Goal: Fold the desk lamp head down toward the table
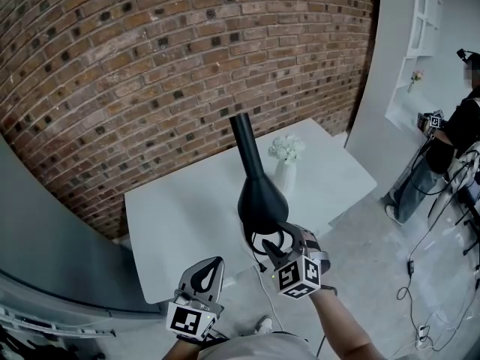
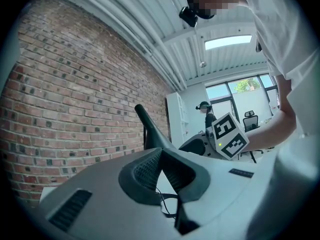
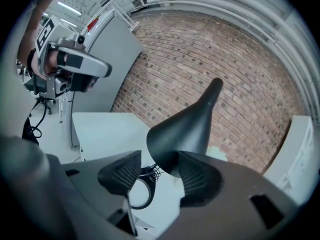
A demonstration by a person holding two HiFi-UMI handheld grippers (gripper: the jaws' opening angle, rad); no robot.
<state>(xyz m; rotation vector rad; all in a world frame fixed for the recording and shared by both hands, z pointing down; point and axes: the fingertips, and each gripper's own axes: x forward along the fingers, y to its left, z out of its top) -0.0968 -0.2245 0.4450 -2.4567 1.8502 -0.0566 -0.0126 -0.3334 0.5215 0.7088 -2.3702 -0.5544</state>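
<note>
Black lamp head (image 1: 261, 193) stands raised over the table (image 1: 172, 216), not yet folded. Your right gripper (image 1: 279, 240) straddles its wide rim, jaws apart, not clamped. Your left gripper (image 1: 213, 268), beside that rim, has its jaws together and empty. Step judged: grasp. Next: close on the rim, then press down.

Smooth matt lamp head (image 1: 262, 197)

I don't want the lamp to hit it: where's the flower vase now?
In the head view the vase stands on the white table, just right of the lamp head, on its far side toward the brick wall.
</note>
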